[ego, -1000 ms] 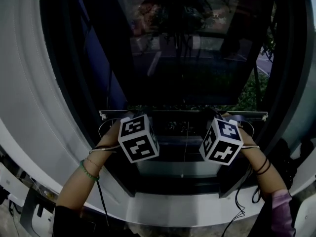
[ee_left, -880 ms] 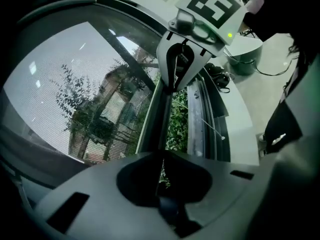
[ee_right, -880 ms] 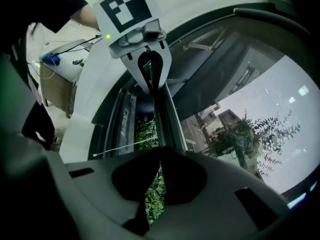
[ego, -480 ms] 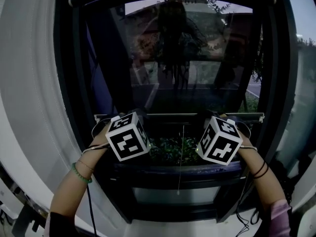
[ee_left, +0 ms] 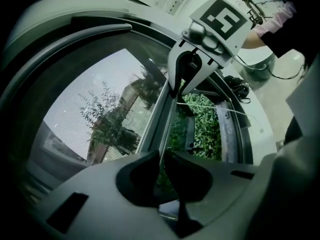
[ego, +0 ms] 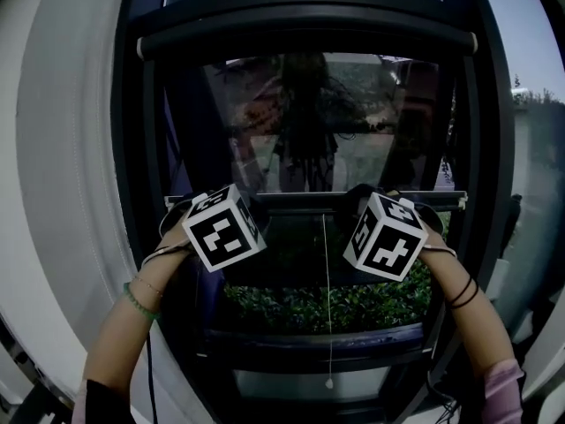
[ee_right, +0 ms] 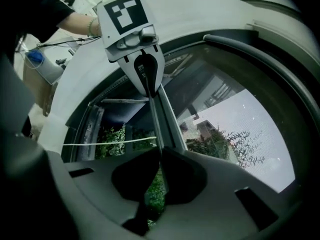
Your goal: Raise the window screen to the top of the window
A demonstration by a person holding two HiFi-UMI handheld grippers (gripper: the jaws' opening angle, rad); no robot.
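Observation:
The window screen (ego: pixel 309 131) is dark mesh with a pale bottom rail (ego: pixel 318 200) running level across the window. My left gripper (ego: pixel 196 205) is shut on the rail near its left end, and my right gripper (ego: pixel 404 201) is shut on it near the right end. In the left gripper view the jaws (ee_left: pixel 161 154) pinch the thin rail (ee_left: pixel 167 109), with the right gripper (ee_left: pixel 187 69) further along. In the right gripper view the jaws (ee_right: pixel 160 151) clamp the rail (ee_right: pixel 162 114), with the left gripper (ee_right: pixel 147 71) beyond. The screen's roller housing (ego: pixel 309 25) sits at the window's top.
A white pull cord (ego: pixel 327 307) hangs from the rail's middle down to a small knob (ego: pixel 328 382). Below the rail a green hedge (ego: pixel 318 303) shows outside. The dark window frame (ego: pixel 132 193) flanks both sides, with a pale wall (ego: pixel 62 193) at left.
Both grippers have risen with the rail held between them. The open gap under the rail has grown, the hedge now shows below it, and the roller housing has come into view.

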